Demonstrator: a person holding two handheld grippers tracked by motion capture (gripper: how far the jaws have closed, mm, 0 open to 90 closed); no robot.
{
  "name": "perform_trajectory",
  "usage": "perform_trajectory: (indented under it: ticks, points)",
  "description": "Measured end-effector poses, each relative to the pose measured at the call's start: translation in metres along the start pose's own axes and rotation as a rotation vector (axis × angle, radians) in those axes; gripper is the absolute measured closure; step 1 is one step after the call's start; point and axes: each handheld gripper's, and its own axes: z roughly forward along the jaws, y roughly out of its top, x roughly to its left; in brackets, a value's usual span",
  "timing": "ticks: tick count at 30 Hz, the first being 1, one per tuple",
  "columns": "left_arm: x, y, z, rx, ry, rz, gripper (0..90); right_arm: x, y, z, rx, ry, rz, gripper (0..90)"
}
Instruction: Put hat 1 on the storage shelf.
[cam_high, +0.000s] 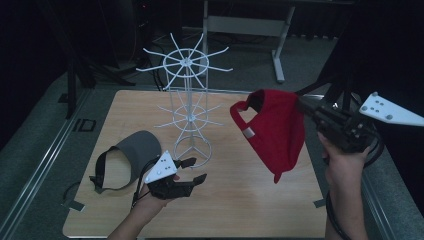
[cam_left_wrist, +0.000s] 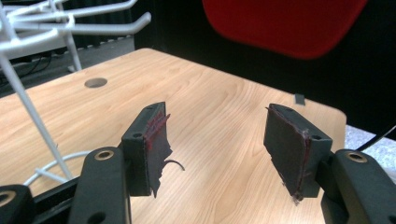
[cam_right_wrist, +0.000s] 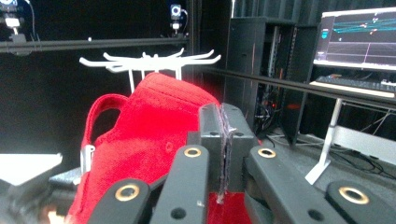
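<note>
Near the table's front-left corner lies a grey visor, and just right of it the left gripper hangs low over the wood with its jaws apart and nothing between them. A white wire rack stands toward the middle of the back edge. Over the right edge, the right gripper is clamped on a red cap, held clear above the surface.
</note>
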Motion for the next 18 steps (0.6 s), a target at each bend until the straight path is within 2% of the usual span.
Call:
perform_trajectory:
  ticks: [6, 10, 18]
  points:
    - [-0.001, -0.014, -0.002, 0.021, 0.017, 0.006, 40.5, -0.012, 0.019, 0.01, -0.032, -0.014, 0.025, 88.8]
    - [0.0, -0.02, -0.003, 0.025, 0.02, -0.011, 40.6, -0.017, 0.031, 0.019, -0.038, -0.038, 0.026, 88.8]
    - [0.002, -0.023, -0.005, 0.023, 0.025, -0.025, 40.8, -0.025, 0.051, 0.046, -0.019, -0.072, 0.024, 88.8]
